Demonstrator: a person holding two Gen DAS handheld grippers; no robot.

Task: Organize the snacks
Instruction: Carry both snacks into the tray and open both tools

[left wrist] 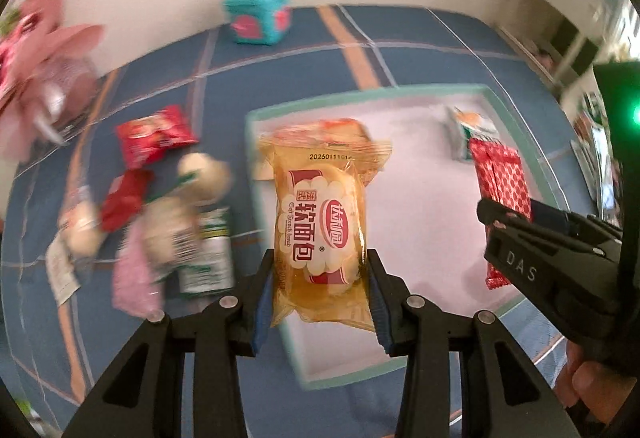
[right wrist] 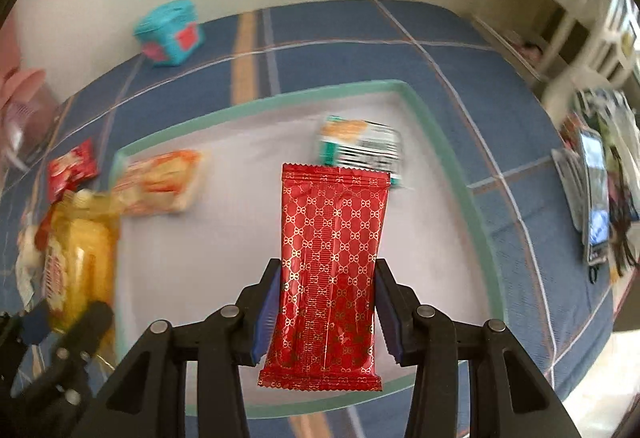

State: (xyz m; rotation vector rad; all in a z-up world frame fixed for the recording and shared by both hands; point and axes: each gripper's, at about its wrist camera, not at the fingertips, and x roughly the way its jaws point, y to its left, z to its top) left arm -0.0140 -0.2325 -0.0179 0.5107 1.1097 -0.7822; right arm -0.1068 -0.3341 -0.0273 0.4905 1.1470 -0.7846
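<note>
My left gripper (left wrist: 320, 270) is shut on a yellow soft-bread packet (left wrist: 320, 222), held above the left edge of a white tray with a teal rim (left wrist: 492, 94). My right gripper (right wrist: 326, 294) is shut on a red patterned snack packet (right wrist: 332, 270), held over the tray (right wrist: 440, 142). The right gripper and its red packet (left wrist: 502, 178) show at the right of the left wrist view. The bread packet (right wrist: 84, 262) and the left gripper show at the left of the right wrist view. In the tray lie an orange bread packet (right wrist: 160, 182) and a green-white packet (right wrist: 360, 146).
Loose snacks lie left of the tray on the blue plaid cloth: a red packet (left wrist: 154, 136), a smaller red one (left wrist: 122, 198), pink and green-white packets (left wrist: 200, 250). A teal box (left wrist: 258, 12) stands at the back by the wall. Pink wrapping (left wrist: 44, 66) is far left. Clutter (right wrist: 596, 198) lies beyond the right edge.
</note>
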